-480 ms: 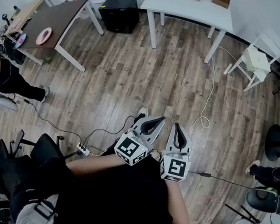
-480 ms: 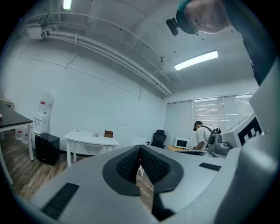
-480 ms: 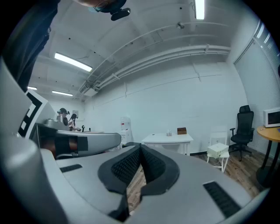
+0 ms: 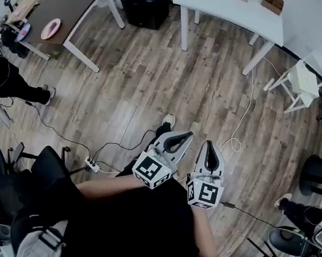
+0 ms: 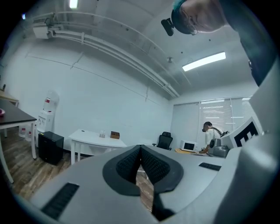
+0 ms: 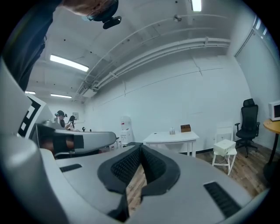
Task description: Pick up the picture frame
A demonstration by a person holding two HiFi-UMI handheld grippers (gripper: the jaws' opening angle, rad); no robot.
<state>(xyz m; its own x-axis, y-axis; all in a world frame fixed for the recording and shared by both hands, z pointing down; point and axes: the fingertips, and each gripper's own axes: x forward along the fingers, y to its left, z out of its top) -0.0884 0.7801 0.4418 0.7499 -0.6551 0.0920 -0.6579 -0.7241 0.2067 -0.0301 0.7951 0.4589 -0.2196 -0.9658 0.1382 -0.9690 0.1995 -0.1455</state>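
Observation:
No picture frame is clearly recognisable. A small brown box-like object point(image 4: 273, 2) stands on the white table point(image 4: 227, 9) at the far side of the room; it also shows in the left gripper view point(image 5: 115, 135) and the right gripper view point(image 6: 185, 128). My left gripper point(image 4: 188, 135) and right gripper point(image 4: 209, 145) are held side by side in front of my body, above the wooden floor and far from that table. The left gripper's point(image 5: 140, 148) pads meet with nothing between them, and so do the right gripper's point(image 6: 141, 146).
A dark table point(image 4: 64, 14) with a pink object point(image 4: 50, 29) stands at the far left, a black cabinet point(image 4: 147, 3) behind it. A white chair point(image 4: 303, 80), a black stool point(image 4: 316, 175), a floor cable point(image 4: 245, 107), a power strip point(image 4: 91, 164) and a seated person point(image 4: 0, 80) surround me.
The head view has shifted a little, so the white table and chair sit further right and up. Both grippers keep the same pose, still shut.

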